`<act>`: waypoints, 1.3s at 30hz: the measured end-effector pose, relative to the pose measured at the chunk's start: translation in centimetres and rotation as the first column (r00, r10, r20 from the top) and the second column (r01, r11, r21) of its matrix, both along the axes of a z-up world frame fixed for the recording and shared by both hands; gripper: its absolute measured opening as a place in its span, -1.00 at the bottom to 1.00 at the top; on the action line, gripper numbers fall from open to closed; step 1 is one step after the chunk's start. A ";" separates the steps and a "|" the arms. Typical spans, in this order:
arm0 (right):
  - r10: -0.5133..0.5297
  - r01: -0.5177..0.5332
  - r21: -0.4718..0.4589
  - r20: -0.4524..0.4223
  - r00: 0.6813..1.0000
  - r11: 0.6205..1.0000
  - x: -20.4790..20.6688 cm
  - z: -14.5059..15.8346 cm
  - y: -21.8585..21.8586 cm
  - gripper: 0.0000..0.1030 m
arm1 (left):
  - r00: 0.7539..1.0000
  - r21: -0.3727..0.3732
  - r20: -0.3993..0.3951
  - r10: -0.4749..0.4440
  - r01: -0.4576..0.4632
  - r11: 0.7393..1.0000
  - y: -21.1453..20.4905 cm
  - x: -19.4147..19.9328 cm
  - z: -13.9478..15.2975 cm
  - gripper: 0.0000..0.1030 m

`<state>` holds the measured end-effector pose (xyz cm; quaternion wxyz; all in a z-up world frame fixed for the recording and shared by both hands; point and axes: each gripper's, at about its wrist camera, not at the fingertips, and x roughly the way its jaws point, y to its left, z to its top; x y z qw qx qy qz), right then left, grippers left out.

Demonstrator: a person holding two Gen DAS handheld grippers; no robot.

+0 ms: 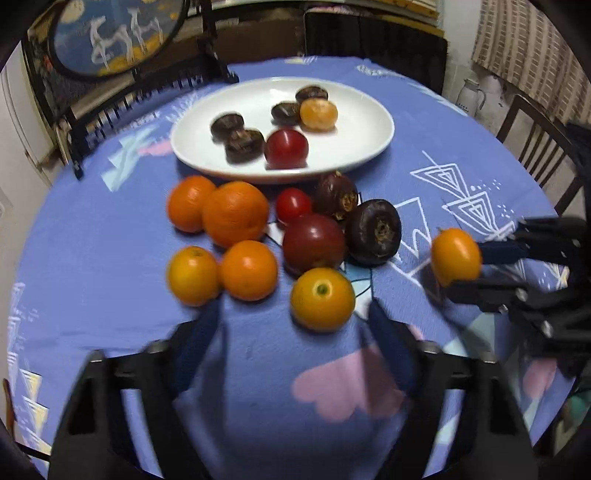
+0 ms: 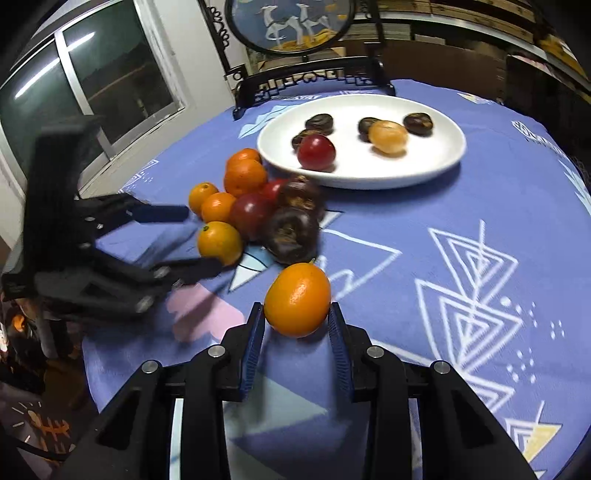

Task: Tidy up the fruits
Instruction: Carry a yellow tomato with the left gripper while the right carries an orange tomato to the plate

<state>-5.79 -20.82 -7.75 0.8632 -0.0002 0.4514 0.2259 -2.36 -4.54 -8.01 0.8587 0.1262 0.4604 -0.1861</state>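
A white plate (image 1: 369,147) (image 2: 443,162) at the back of the blue-clothed table holds several dark round fruits, a red tomato (image 1: 286,147) and an orange fruit (image 1: 318,114). In front of it lies a pile of oranges (image 1: 235,213), tomatoes (image 1: 313,240) and dark fruits (image 1: 373,232). My right gripper (image 2: 296,306) (image 1: 463,267) is shut on a small orange kumquat (image 2: 297,299) (image 1: 456,256), off to the right of the pile. My left gripper (image 1: 293,305) (image 2: 202,239) is open, with the nearest kumquat (image 1: 322,299) (image 2: 219,243) between its fingertips.
A round painted screen (image 1: 118,33) on a black stand rises behind the plate. A wooden chair (image 1: 535,140) stands at the table's right edge, and a window (image 2: 110,74) is on the left. Bare cloth (image 2: 461,258) stretches to the right of the pile.
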 end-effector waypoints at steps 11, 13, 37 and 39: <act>0.011 -0.011 0.005 -0.009 1.000 1.000 -0.7 -0.6 -0.2 -0.32 | 0.999 0.006 0.040 0.018 -0.018 1.000 1.1 -1.4 1.0 -0.31; 0.021 -0.021 -0.004 -0.013 1.000 1.000 -0.6 -0.7 0.1 -0.32 | 0.997 0.023 0.065 0.028 -0.030 0.999 1.6 -1.5 1.6 -0.31; -0.094 0.077 0.069 0.280 0.956 0.995 9.8 12.1 -0.9 -0.31 | 0.938 -0.049 0.301 0.169 -0.162 0.986 -1.0 11.2 12.4 -0.30; -0.106 0.090 0.071 0.273 0.956 0.993 11.1 12.1 -1.0 -0.31 | 0.942 -0.037 0.290 0.169 -0.165 0.986 -1.5 12.4 11.9 -0.30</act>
